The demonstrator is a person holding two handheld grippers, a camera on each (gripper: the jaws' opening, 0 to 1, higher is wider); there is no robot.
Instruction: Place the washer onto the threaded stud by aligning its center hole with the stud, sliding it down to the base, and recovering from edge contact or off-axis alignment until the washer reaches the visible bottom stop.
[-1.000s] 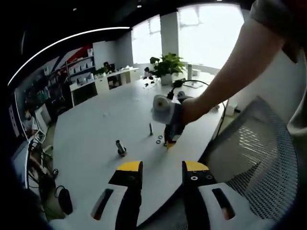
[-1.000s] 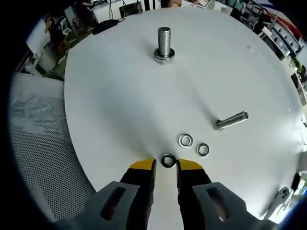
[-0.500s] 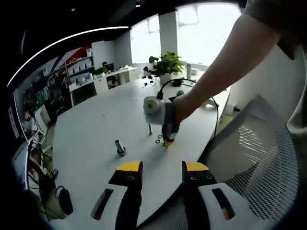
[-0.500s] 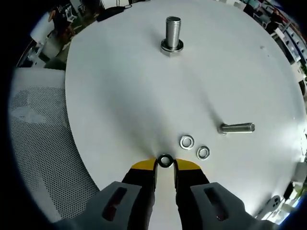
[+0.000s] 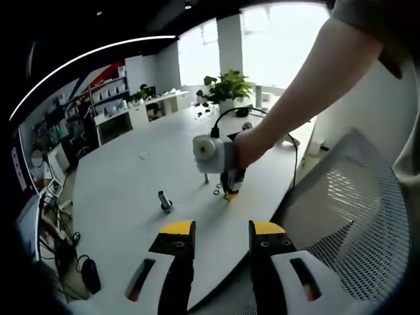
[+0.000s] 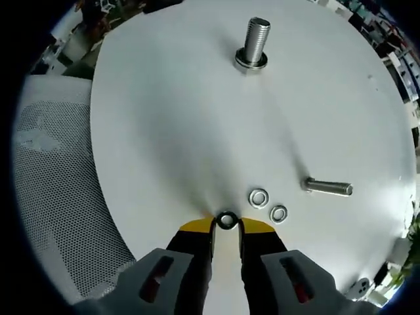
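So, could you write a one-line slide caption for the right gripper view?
Right tongs closed on a washer at the table edge, upright threaded stud ahead.

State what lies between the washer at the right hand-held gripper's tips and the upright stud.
Bare white table; the right gripper view shows it.

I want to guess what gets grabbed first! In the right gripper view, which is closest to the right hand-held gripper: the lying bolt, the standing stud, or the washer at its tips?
1. Washer, between the right hand-held gripper tips.
2. Lying bolt, off to the right.
3. Standing stud, far up the table.
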